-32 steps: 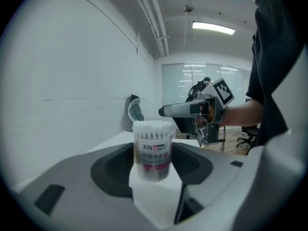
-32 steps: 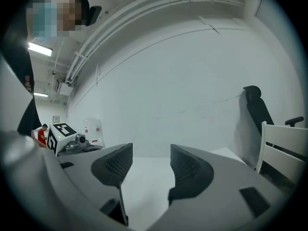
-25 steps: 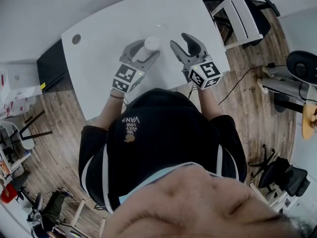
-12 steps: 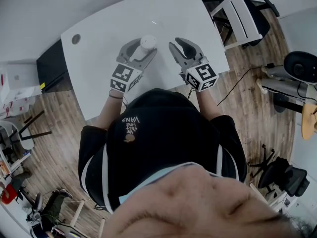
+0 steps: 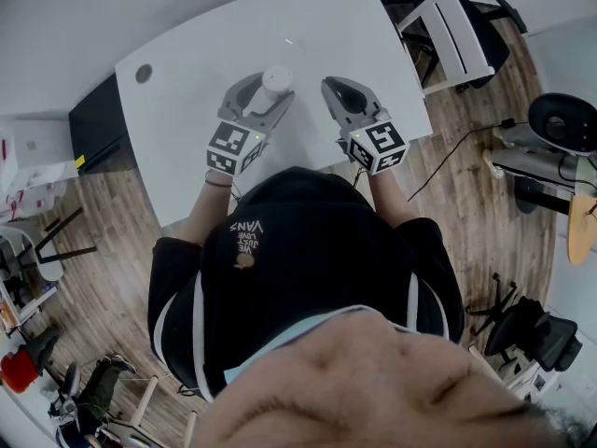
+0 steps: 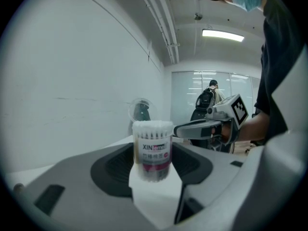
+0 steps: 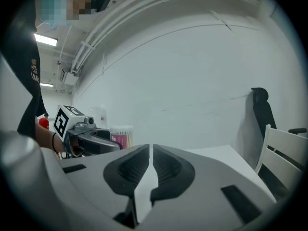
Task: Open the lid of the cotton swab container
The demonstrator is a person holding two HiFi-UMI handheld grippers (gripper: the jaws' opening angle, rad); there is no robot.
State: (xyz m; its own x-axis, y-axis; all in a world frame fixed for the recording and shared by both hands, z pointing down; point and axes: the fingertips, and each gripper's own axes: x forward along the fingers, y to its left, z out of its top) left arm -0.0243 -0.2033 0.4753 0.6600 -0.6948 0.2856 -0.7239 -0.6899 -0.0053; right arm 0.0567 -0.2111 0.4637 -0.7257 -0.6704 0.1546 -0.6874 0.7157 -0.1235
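When you look down in the head view, the left gripper holds the cotton swab container upright over the white bench. In the left gripper view, its fingers squeeze it from 2 sides, and the clear lid stands tipped up behind. In the right gripper view, the right gripper has just been closing its fingers. They are nearly together, with nothing between them.
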